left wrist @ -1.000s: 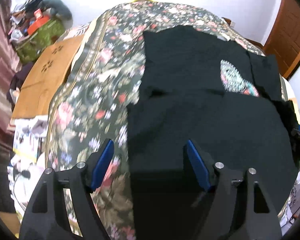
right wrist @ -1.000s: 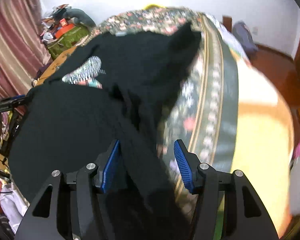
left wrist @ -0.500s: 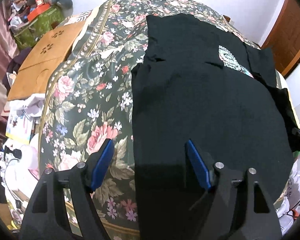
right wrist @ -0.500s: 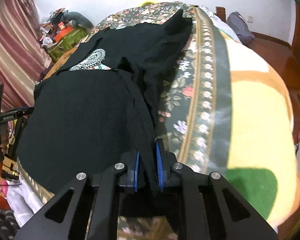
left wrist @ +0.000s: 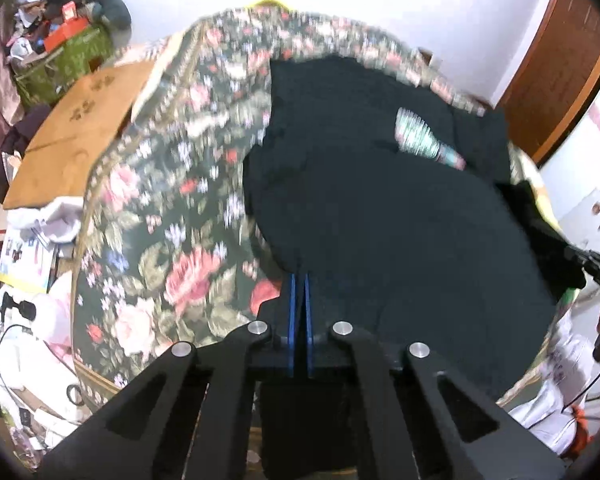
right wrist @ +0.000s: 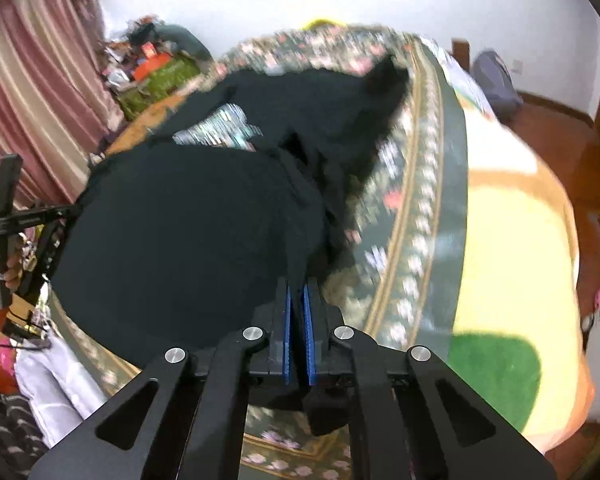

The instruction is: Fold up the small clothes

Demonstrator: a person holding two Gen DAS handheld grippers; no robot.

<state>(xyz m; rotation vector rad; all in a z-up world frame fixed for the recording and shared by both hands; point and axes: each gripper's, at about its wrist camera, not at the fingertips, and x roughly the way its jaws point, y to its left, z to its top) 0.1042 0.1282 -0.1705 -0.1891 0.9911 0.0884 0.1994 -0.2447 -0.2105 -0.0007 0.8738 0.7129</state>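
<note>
Garment: black shirt (left wrist: 400,216), spread over the floral blanket (left wrist: 172,208) on the bed; near hem raised at both front corners, the rest lying loose.
Print: pale patterned motif (left wrist: 420,138) on the shirt front, toward 1 o'clock in the left wrist view, toward 11 o'clock in the right wrist view.
Left gripper (left wrist: 299,280): blue pads pressed together, pinching the near left edge of the black shirt; cloth runs off toward 12 and 1 o'clock.
Right gripper (right wrist: 297,286): blue pads pressed together on a bunched strip of the shirt's right edge; a tail of cloth hangs below the pads at 6 o'clock.
Sleeve: one black sleeve (right wrist: 384,80) points toward 12 o'clock in the right wrist view.
Bed cover, right side: orange, cream and green blanket (right wrist: 508,240), at 3 o'clock.
Surroundings: cardboard box (left wrist: 76,136) at 10 o'clock in the left wrist view; striped pink curtain (right wrist: 40,92) at 10 o'clock in the right wrist view.
Image quality: both views motion-blurred.
</note>
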